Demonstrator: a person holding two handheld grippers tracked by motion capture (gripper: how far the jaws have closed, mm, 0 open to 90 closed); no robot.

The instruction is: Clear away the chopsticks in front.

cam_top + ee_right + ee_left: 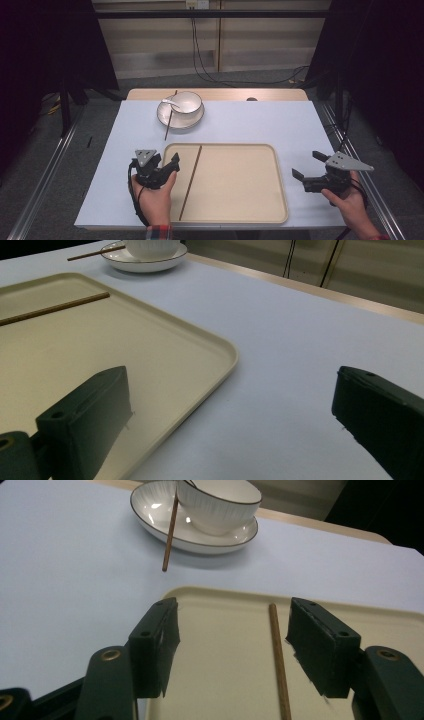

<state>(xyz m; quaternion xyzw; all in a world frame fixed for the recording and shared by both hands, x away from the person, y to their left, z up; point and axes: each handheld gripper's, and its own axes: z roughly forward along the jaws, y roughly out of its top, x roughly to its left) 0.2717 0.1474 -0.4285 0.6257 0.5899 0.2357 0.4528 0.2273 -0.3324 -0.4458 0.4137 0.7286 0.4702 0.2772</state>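
High view first, going left to right: the left gripper (166, 161) sits over the left edge of the cream tray (280, 200), jaws parted about halfway with nothing pinched. One brown chopstick (191, 182) lies loose on the tray floor, running from the far rim to the near one. In the left gripper view it lies between the two pads, closer to one of them, but neither touches it. So I'd say that chopstick is already dropped off and the hand is free.

Further back on the pale blue tabletop (260, 122) there's a saucer (163, 118) with a white bowl (187, 103) on it, a spoon (171, 103) inside, and the second chopstick (169, 117) leaning across the saucer rim, its near tip on the tabletop short of the tray.

Over on the right, the right gripper (307, 165) hangs just beside the tray's right rim, jaws wide apart and empty, low over bare tabletop.

My guess for what comes next: the left gripper reaches forward to the saucer, lines up across that thin stick, pinches it near the lower end and brings it back beside its twin. Skinny and leaning on a rim, it'll probably roll if nudged.
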